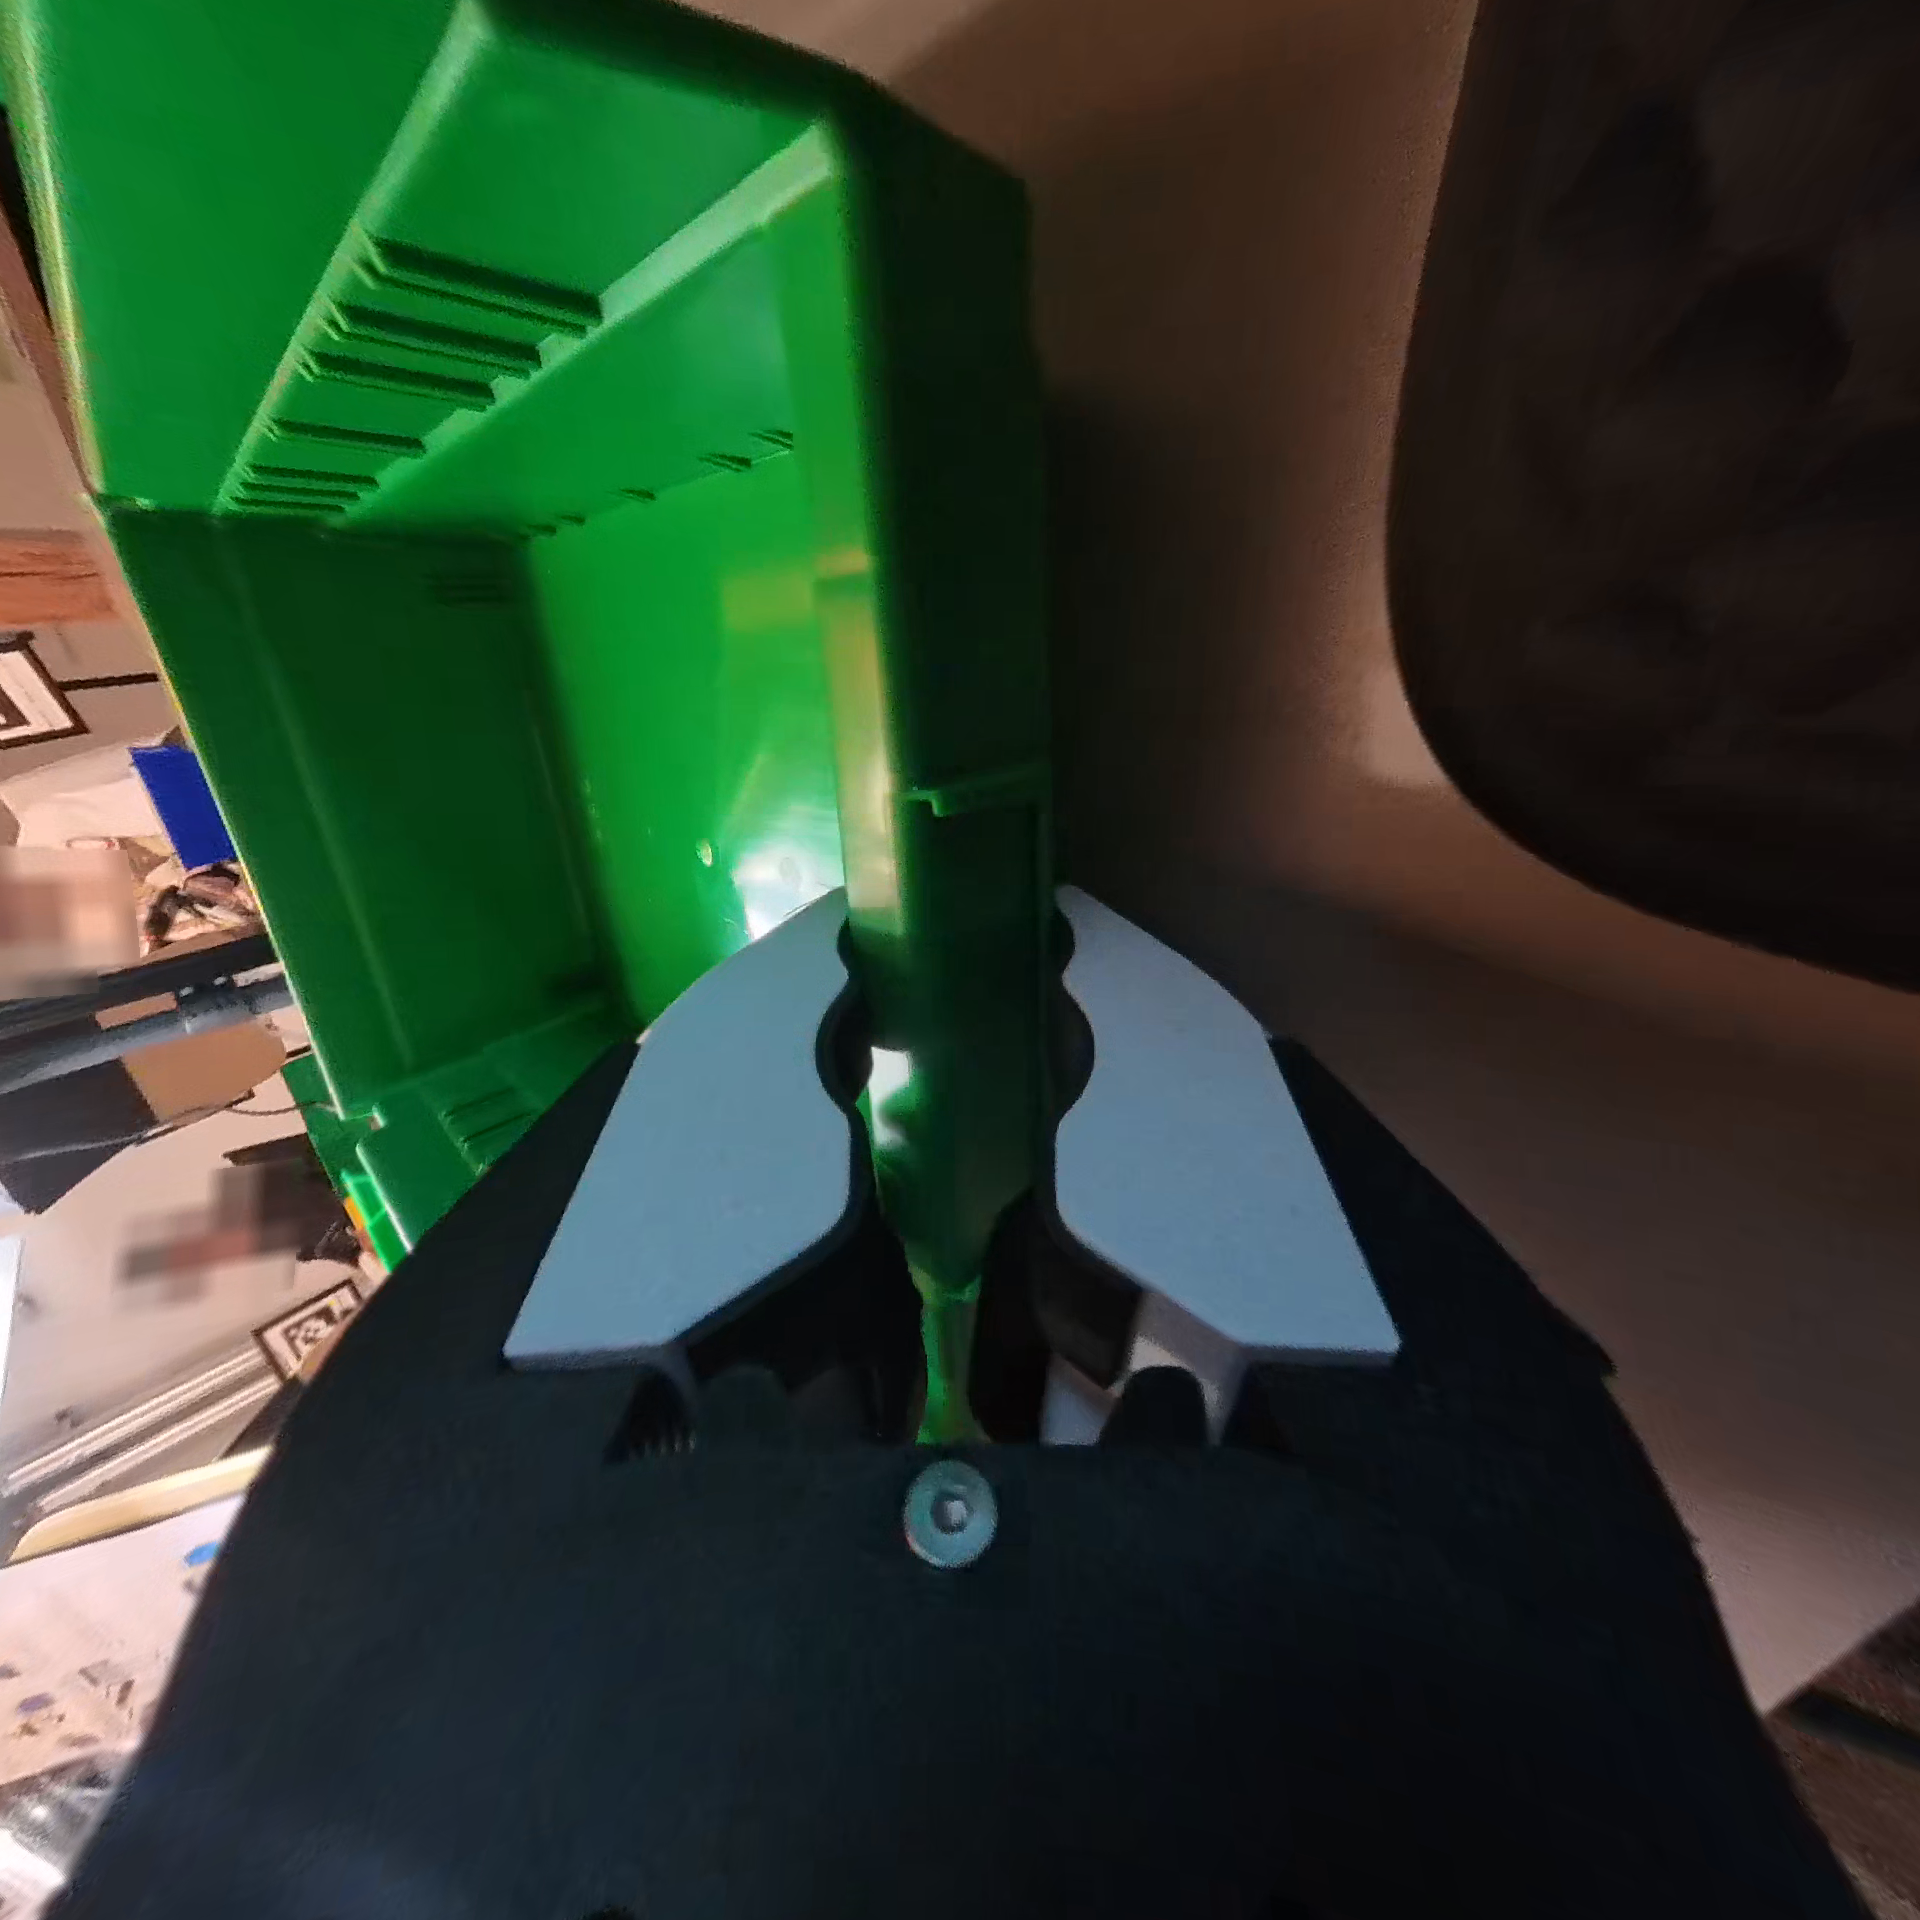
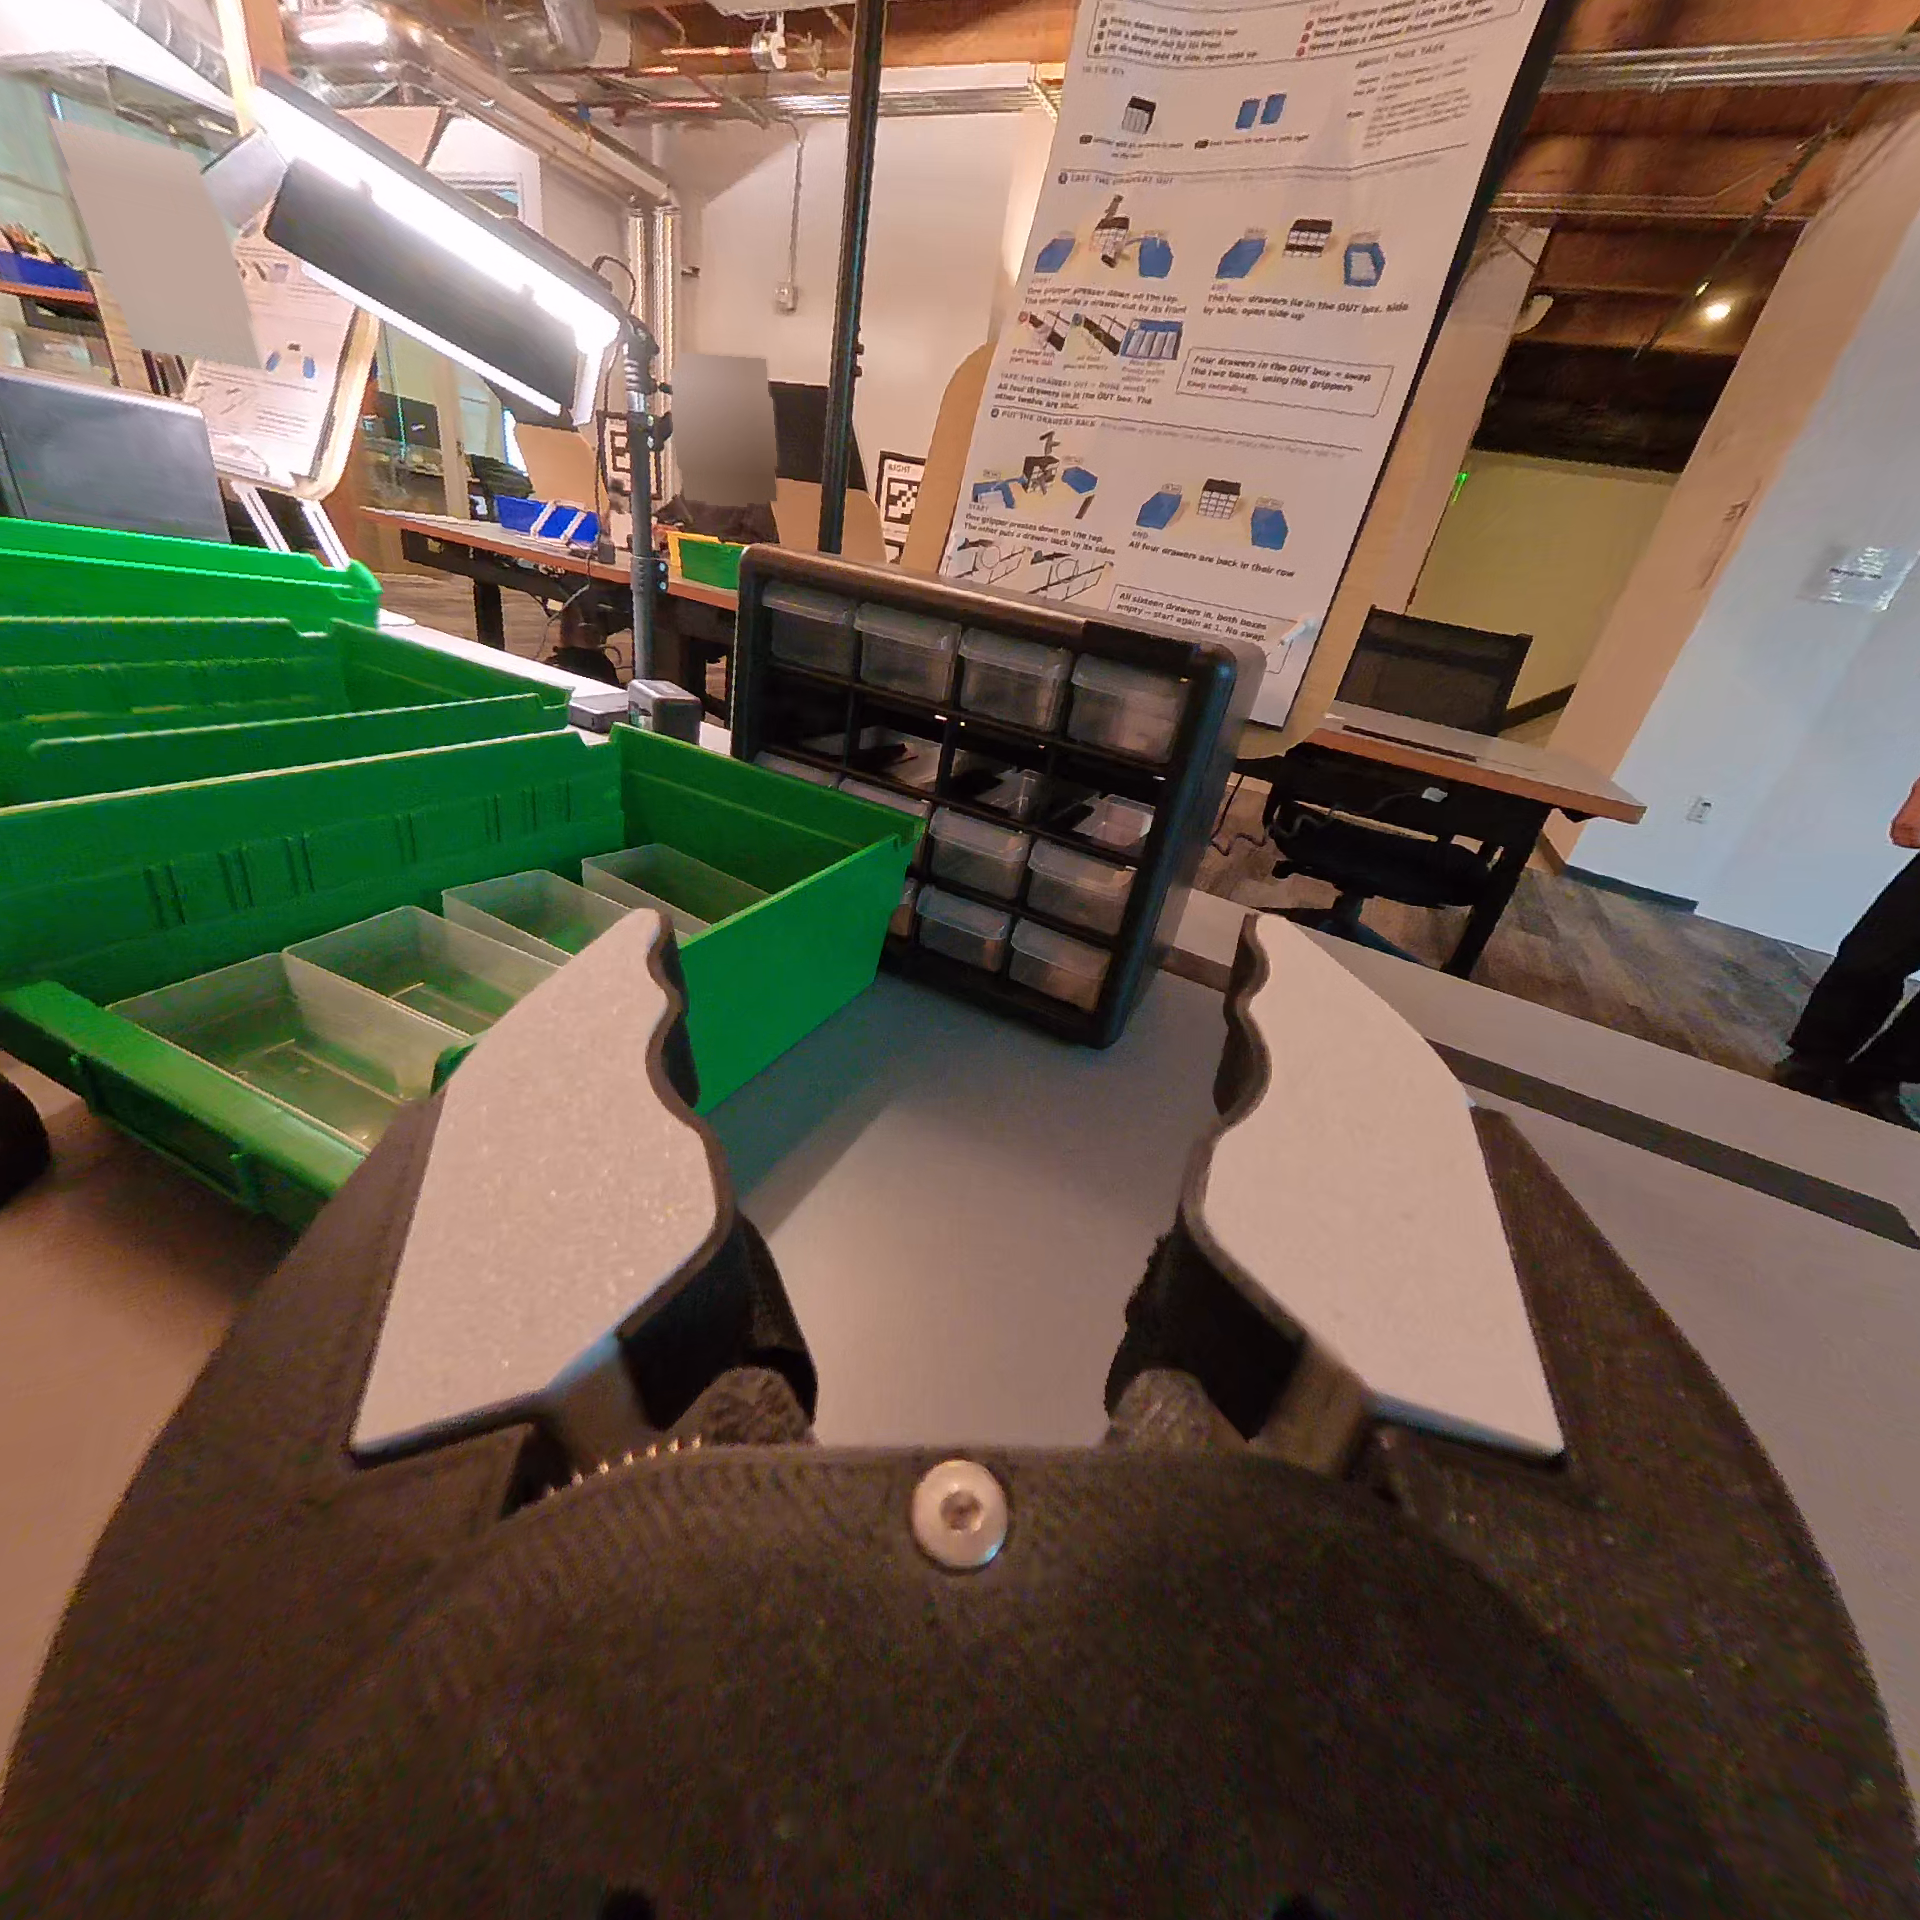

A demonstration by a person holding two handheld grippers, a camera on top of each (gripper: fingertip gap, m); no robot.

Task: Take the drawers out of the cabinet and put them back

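Note:
My left gripper [image 1: 951,935] is shut on the side wall of an empty green bin [image 1: 644,520] and holds it tipped up, its open inside facing me. My right gripper [image 2: 956,997] is open and empty above the grey table [image 2: 935,1195]. Ahead of it stands the black cabinet [image 2: 977,790] with clear drawers; its second row is empty and some slots in the left column look empty. To its left a green bin [image 2: 790,935] holds several clear drawers [image 2: 416,966] side by side, open side up.
More green bins [image 2: 208,665] are stacked at the far left. A lamp [image 2: 436,281] on a stand leans over them. A large instruction poster [image 2: 1247,312] stands behind the cabinet. A person [image 2: 1870,935] stands at the right edge. Other tables and a chair stand farther back.

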